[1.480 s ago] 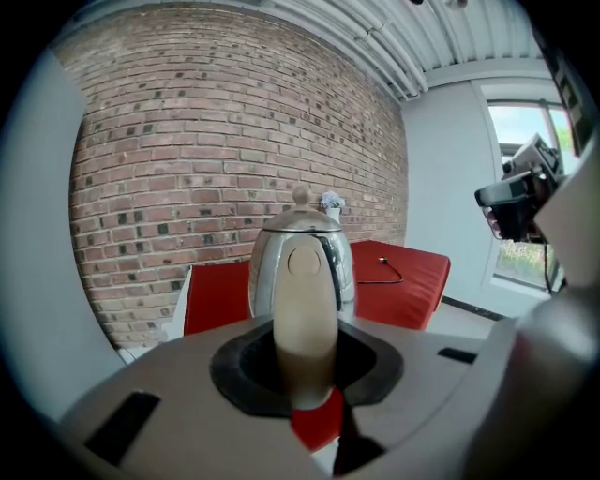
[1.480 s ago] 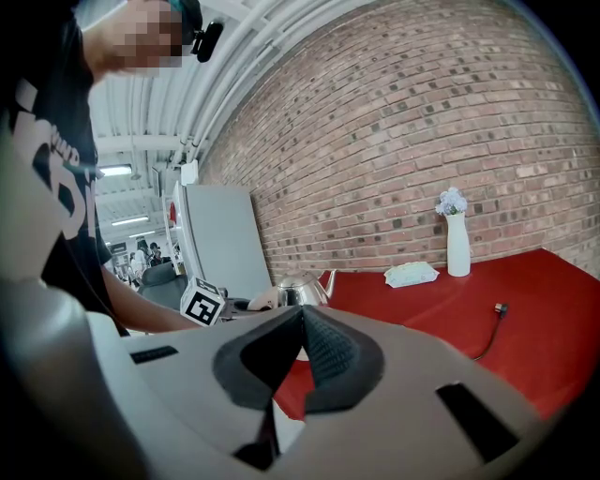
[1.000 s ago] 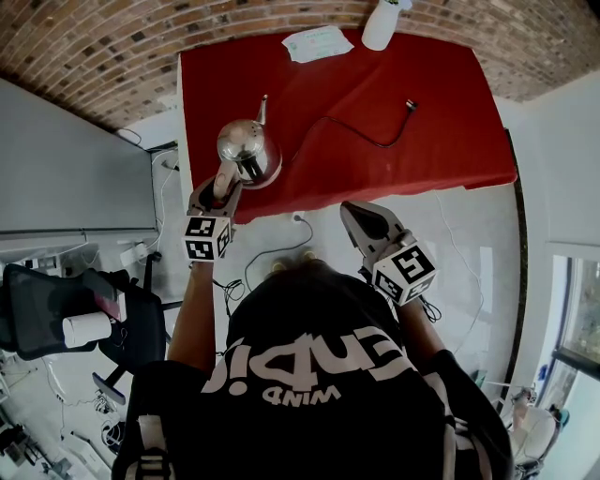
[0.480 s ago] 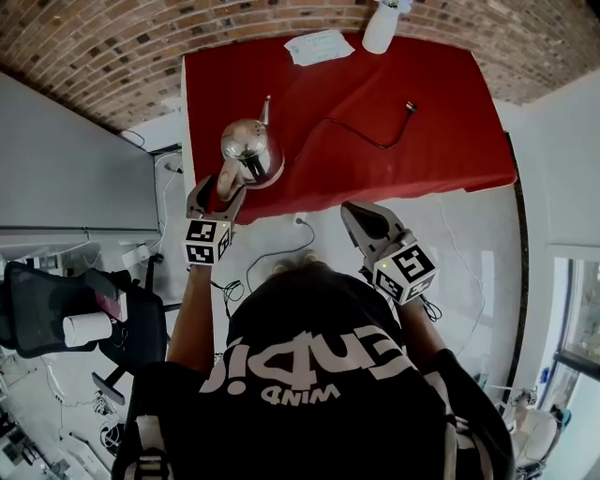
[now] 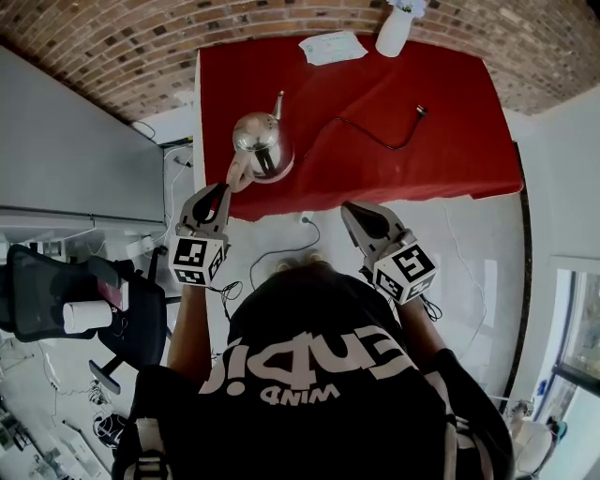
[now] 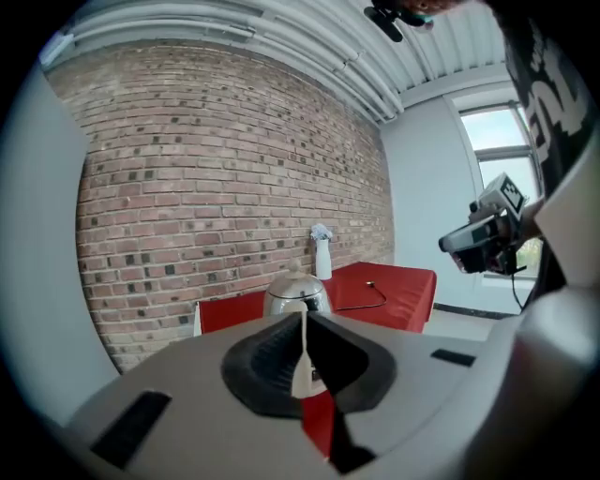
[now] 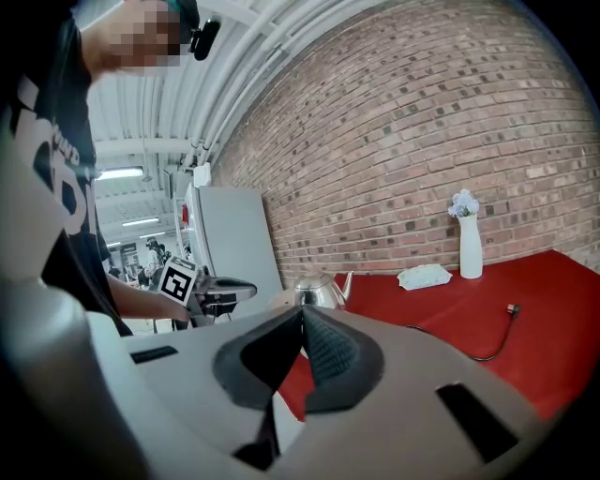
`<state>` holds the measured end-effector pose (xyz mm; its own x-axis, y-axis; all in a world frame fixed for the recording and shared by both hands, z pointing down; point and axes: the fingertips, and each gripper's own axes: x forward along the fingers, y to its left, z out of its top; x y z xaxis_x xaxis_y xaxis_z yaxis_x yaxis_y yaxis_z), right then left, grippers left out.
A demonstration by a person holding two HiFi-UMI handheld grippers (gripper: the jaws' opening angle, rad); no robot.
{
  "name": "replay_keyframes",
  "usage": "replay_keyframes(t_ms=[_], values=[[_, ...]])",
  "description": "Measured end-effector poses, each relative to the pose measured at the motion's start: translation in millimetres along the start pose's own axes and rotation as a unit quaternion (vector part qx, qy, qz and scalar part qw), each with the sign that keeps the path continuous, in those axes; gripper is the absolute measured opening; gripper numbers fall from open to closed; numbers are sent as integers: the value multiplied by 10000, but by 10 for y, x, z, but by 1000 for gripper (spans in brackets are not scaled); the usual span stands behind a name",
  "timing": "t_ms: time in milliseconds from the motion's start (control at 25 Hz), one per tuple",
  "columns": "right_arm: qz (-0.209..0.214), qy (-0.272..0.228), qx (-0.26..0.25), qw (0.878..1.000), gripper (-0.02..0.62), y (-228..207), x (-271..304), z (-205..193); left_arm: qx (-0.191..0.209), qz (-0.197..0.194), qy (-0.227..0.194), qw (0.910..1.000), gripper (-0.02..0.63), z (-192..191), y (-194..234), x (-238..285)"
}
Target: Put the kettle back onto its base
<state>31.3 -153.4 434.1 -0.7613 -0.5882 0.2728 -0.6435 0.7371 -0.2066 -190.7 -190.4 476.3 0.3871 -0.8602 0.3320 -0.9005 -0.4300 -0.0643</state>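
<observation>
A shiny steel kettle with a pale handle stands upright near the front left corner of the red table, on what looks like its round base. It also shows in the left gripper view and in the right gripper view. My left gripper hangs just off the handle, apart from it. Its jaws are closing to a narrow slit with nothing between them. My right gripper is shut and empty in front of the table edge.
A black cable trails from the kettle's foot across the cloth to a loose plug. A white vase and a folded paper sit at the back by the brick wall. A black office chair stands at the left.
The left gripper was on the kettle's handle; it has let go and drawn back and up toward the person. The kettle stays standing on the table. The right gripper has not moved.
</observation>
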Motion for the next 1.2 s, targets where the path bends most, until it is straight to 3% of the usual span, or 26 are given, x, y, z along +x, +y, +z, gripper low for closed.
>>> replay_keyframes(t_ms=[40,80,320,840,1200], values=[[21,-6,-4,10000,21,17,-1,-3,-18,-45,14,10000,12,28,-32,-56],[43,-12,-6,10000,21,32,-1,-7,-33,-129,31,9999,9,61,-78,-108],[159,-75,-26,9998,21,112,-12,-11,-281,-415,-118,9987,8,332,-272,-381],[336,-182,-146,9992,21,327,-44,65,-408,-773,-305,9957,8,669,-660,-667],[224,-391,-325,9985,21,386,-93,183,-549,-1117,-464,9911,8,803,-929,-656]])
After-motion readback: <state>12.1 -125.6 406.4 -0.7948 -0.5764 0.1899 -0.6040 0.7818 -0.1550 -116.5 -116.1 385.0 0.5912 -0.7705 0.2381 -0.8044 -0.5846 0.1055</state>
